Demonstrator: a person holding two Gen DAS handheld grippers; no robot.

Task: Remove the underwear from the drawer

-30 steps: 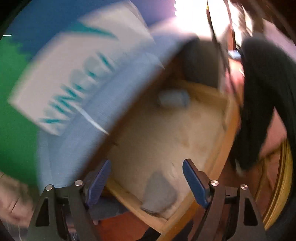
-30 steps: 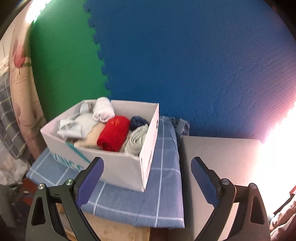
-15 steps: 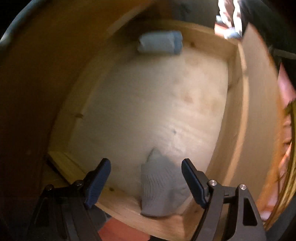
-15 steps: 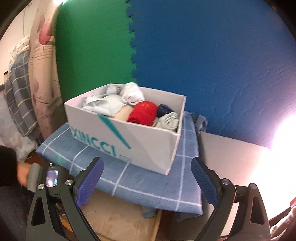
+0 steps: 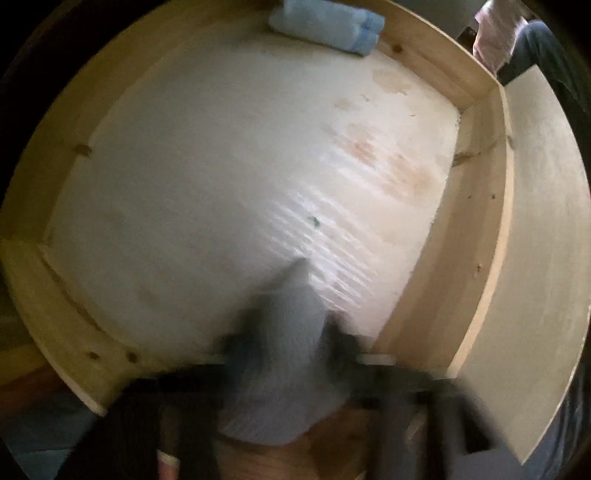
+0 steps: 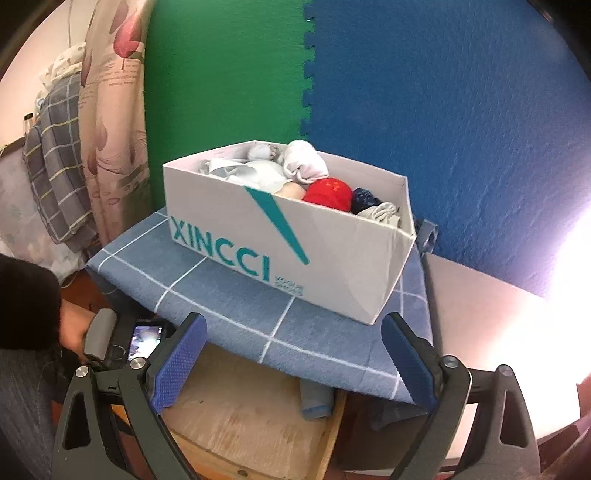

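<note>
The left wrist view looks straight down into the open wooden drawer. A grey piece of underwear lies at the drawer's near wall. My left gripper is blurred; its jaws are closing, with the grey cloth bunched between them and the pads pressing on it. A light blue rolled garment rests against the far wall. My right gripper hangs open and holds nothing, above the drawer and facing the white box.
The white XINCCI box, full of rolled clothes, stands on a blue checked cloth over the cabinet top. Green and blue foam mats cover the wall behind. A hand with the left gripper's handle shows at lower left.
My left gripper dropped into the drawer and closed from wide open onto the grey underwear. The right gripper swung so the white box sits more central and closer.
</note>
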